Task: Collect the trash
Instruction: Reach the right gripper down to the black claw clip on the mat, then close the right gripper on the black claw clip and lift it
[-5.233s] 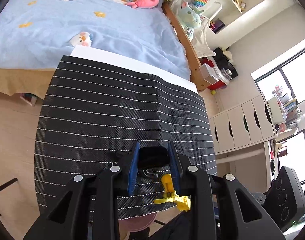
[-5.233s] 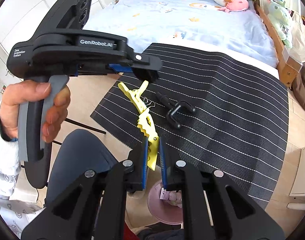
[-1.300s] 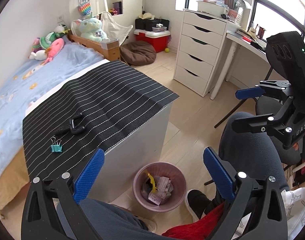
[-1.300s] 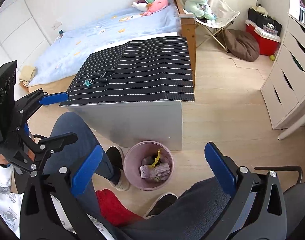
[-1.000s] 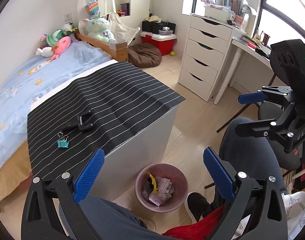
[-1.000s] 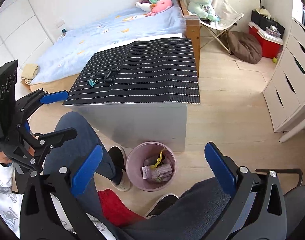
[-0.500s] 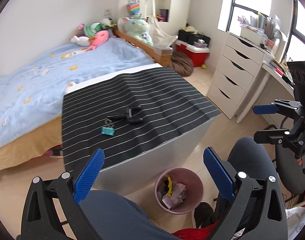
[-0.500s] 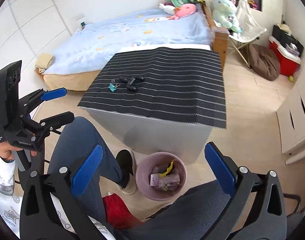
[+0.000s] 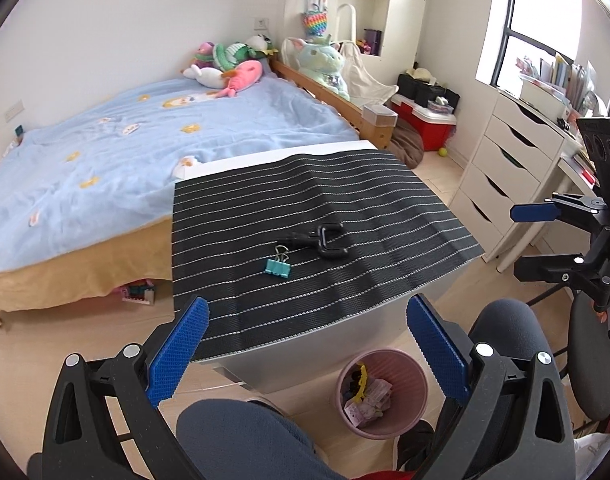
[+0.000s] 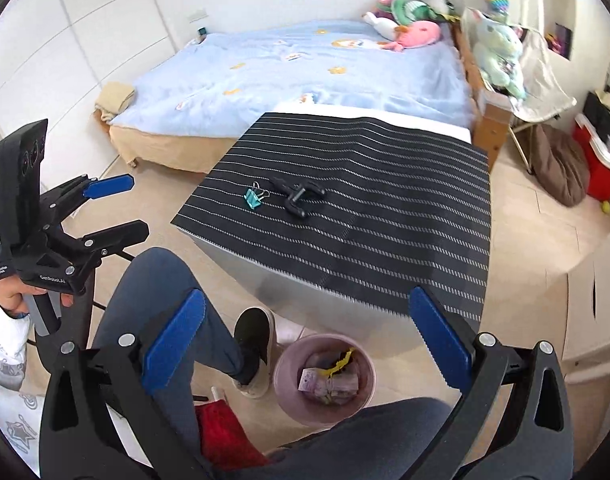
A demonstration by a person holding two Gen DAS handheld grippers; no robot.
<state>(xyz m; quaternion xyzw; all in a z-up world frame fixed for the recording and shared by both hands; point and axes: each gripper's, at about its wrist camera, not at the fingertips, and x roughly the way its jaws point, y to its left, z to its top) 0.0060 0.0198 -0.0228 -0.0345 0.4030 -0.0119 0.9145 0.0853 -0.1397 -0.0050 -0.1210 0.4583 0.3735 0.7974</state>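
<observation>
Trash: a teal binder clip [image 9: 277, 267] and a black clamp [image 9: 323, 238] lay on the bench [image 9: 345, 200], touching or nearly so, well back from its front edge.
Bin [image 9: 419, 376]: stood on the floor against the bench front, holding paper and a yellow clip, likely placed for short drops.
Left tool [image 9: 307, 354]: released, empty, held back from the bench.
Right tool [image 10: 303, 338]: released, empty, above the bin.

Floor: I'm looking at pale wood flooring [image 9: 437, 172].
Bed: a blue-covered bed [image 9: 105, 152] is lying far left, plush toys [image 9: 229, 66] sitting at its head.
Walls: I'm seeing plain white walls [image 9: 125, 28].
Right side: white drawers [image 9: 505, 168] are standing under a daylit window [image 9: 545, 40].
Near: a grey box is wearing a striped black mat [image 9: 317, 196].
</observation>
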